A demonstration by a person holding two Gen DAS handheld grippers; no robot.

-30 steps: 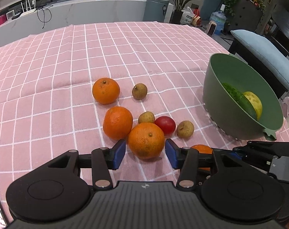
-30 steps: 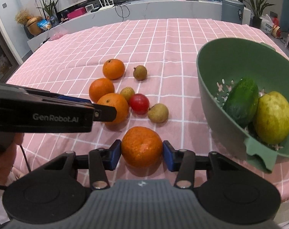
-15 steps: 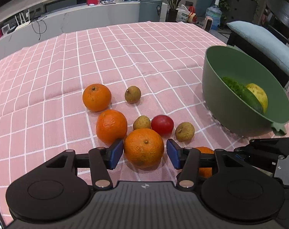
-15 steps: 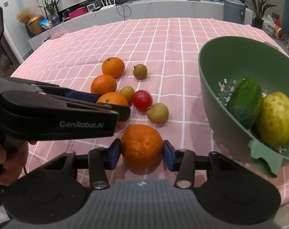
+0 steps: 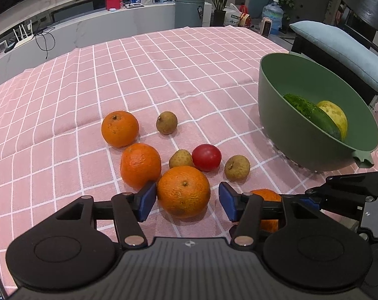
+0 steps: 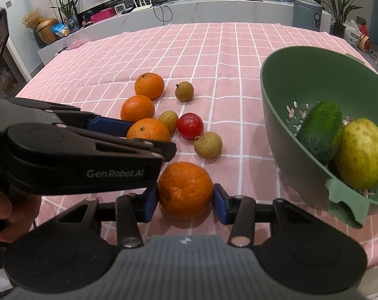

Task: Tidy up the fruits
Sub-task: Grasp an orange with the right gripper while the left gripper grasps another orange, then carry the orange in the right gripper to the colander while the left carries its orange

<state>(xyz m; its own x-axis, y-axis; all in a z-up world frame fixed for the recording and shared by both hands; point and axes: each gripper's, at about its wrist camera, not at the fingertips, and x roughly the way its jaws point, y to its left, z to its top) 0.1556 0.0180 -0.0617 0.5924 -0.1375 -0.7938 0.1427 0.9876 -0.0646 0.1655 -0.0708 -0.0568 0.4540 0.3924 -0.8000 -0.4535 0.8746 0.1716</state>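
Near the tablecloth's front edge, the left gripper straddles an orange, jaws opening with gaps on both sides. Just beside it, the right gripper clamps another orange. By the right edge stands the green bowl, holding a cucumber and a guava.

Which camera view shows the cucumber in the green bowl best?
The right wrist view: the cucumber lies almost whole inside the green bowl. In the left wrist view the bowl's near wall hides the cucumber's lower side.
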